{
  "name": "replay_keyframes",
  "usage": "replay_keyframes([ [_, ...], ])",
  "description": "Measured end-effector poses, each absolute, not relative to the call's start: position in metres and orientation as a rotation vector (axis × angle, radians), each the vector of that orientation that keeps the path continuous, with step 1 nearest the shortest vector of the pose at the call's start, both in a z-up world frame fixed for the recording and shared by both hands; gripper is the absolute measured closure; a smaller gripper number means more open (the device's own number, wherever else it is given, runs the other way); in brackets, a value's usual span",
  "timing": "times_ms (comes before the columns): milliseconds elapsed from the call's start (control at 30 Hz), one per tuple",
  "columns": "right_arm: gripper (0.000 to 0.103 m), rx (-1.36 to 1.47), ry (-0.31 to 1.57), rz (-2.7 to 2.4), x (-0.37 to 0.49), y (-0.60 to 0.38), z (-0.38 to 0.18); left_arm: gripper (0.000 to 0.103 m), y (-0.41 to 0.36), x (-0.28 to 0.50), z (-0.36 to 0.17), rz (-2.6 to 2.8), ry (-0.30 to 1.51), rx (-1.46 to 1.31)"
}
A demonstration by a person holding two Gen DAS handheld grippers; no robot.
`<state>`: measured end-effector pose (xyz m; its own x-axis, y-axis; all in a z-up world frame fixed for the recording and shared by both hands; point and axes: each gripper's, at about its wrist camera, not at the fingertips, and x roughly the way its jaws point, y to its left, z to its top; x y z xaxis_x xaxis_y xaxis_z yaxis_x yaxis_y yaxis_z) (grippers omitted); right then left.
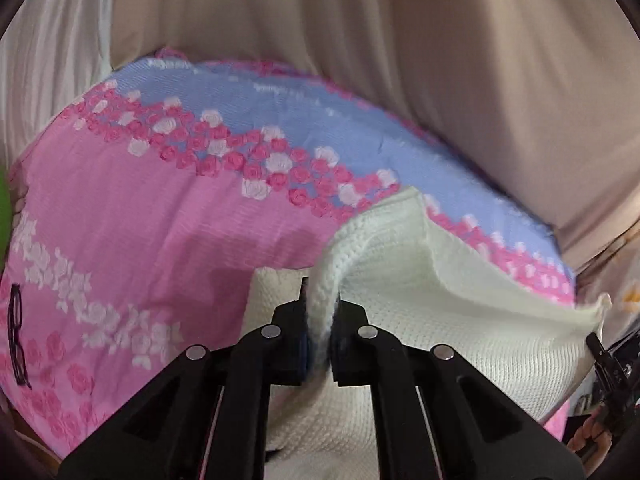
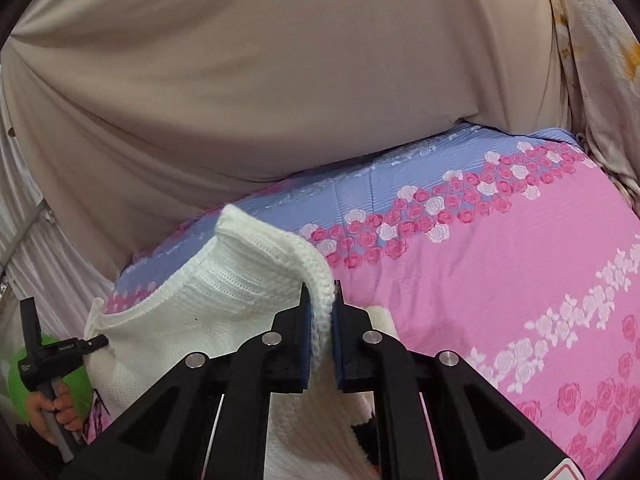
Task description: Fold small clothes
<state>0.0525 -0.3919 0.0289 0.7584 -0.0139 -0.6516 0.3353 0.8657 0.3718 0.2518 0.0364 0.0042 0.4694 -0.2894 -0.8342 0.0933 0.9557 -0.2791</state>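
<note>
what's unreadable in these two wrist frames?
- White knit garment: type unclear; lower part hidden behind the left gripper in the left wrist view and the right gripper in the right wrist view.
- Black mark on the floral bedspread: left wrist view, distorted at the fisheye edge.
- Green object: right wrist view, cut off by the edge.

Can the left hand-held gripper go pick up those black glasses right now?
Probably not yet: the left hand-held gripper is shut on the white knit garment. The glasses lie unobstructed on the bedspread.
</note>
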Motion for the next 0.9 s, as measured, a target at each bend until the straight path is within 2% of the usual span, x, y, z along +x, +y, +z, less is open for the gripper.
replay_keyframes([
  [100, 0.093, 0.536, 0.859, -0.205, 0.098, -0.403, -0.038, 0.092, 0.014, 0.280, -0.060, -0.168, 1.209, -0.120],
  [167, 0.092, 0.557, 0.964, -0.221, 0.114, -0.404, -0.073, 0.092, 0.010, 0.278, -0.076, -0.147, 1.233, -0.103],
  [200, 0.091, 0.550, 0.980, -0.250, 0.113, -0.403, -0.078, 0.087, 0.012, 0.272, -0.076, -0.152, 1.230, -0.113],
  [233, 0.088, 0.552, 0.950, -0.255, 0.107, -0.401, -0.072, 0.073, 0.015, 0.262, -0.069, -0.167, 1.212, -0.134],
  [267, 0.083, 0.536, 0.911, -0.266, 0.097, -0.397, -0.062, 0.061, 0.020, 0.251, -0.061, -0.178, 1.195, -0.148],
  [300, 0.062, 0.501, 0.884, -0.284, 0.081, -0.391, -0.049, 0.041, 0.026, 0.239, -0.053, -0.179, 1.175, -0.157],
  [333, 0.050, 0.472, 0.870, -0.302, 0.066, -0.386, -0.041, 0.035, 0.035, 0.221, -0.045, -0.176, 1.143, -0.171],
  [367, 0.038, 0.443, 0.851, -0.316, 0.046, -0.380, -0.034, 0.034, 0.042, 0.208, -0.041, -0.176, 1.135, -0.180],
  [433, 0.037, 0.409, 0.878, -0.305, 0.015, -0.370, -0.037, 0.028, 0.060, 0.180, -0.047, -0.163, 1.177, -0.217],
  [500, 0.037, 0.412, 0.958, -0.309, -0.016, -0.363, -0.055, 0.028, 0.075, 0.156, -0.061, -0.126, 1.235, -0.263],
  [633, 0.037, 0.609, 1.052, -0.289, -0.063, -0.362, -0.100, 0.027, 0.100, 0.118, -0.104, -0.067, 1.366, -0.432],
  [733, 0.036, 0.765, 1.037, -0.267, -0.068, -0.368, -0.118, 0.021, 0.095, 0.116, -0.100, -0.062, 1.311, -0.442],
  [800, 0.036, 0.855, 0.998, -0.231, -0.061, -0.371, -0.122, 0.020, 0.087, 0.125, -0.103, -0.112, 1.322, -0.491],
  [867, 0.035, 0.910, 0.978, -0.195, -0.047, -0.371, -0.127, 0.026, 0.084, 0.132, -0.106, -0.083, 1.342, -0.495],
  [900, 0.042, 0.914, 0.984, -0.204, -0.040, -0.370, -0.128, 0.054, 0.082, 0.134, -0.103, -0.070, 1.337, -0.483],
])
